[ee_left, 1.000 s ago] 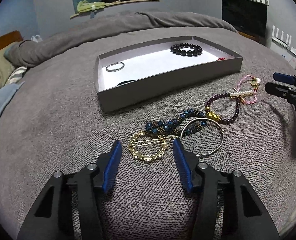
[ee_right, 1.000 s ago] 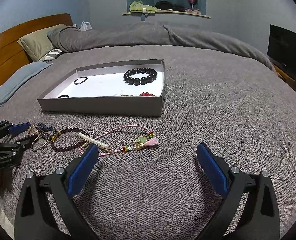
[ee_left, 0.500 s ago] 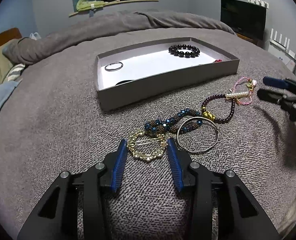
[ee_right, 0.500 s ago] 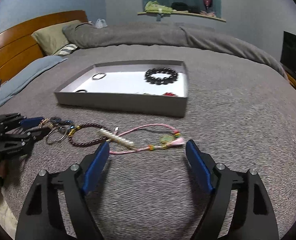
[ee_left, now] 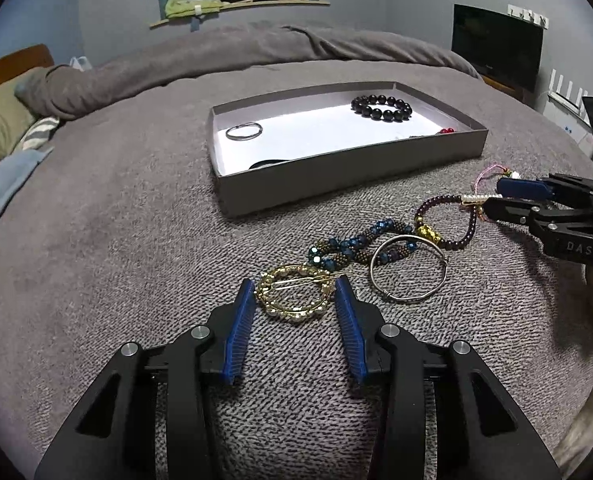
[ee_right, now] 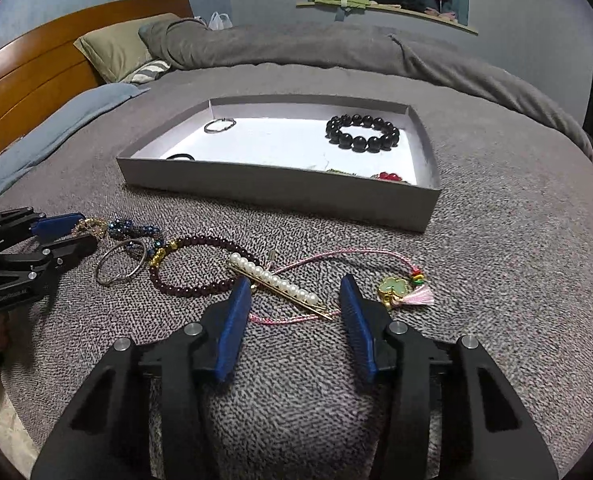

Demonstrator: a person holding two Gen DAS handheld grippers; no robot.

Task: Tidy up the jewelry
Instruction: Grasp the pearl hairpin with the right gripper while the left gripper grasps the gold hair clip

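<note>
Jewelry lies strung out in a loose row on the grey bedspread [ee_right: 496,240] in front of me, just short of the grey tray [ee_right: 280,192]. My left gripper [ee_left: 295,284] sits low over the gold ring-shaped hair clip [ee_left: 294,294], its blue pads on either side of the clip; the pads look very near the clip's edges, but I cannot tell from the left wrist view whether they press on it. My right gripper [ee_right: 295,286] has its jaws closing, with the pearl hairpin [ee_right: 276,282] and part of the pink cord bracelet [ee_right: 336,256] lying between the pads, which are not yet on either piece. The cord's green clover charm and pink tassel [ee_right: 404,292] lie just outside the right pad. Between my two grippers lie the dark purple bead bracelet [ee_right: 188,288], touching the pearl hairpin's far end, then the plain silver bangle [ee_left: 408,276] and the blue and bronze beaded bracelet [ee_left: 352,242], which overlaps the bangle. Inside the tray I see a black bead bracelet [ee_right: 362,132] toward the right, a thin metal ring [ee_right: 219,125] at the far left, a black loop [ee_right: 180,157] half hidden behind the near wall, and something red [ee_right: 388,176] in the near right corner.
</note>
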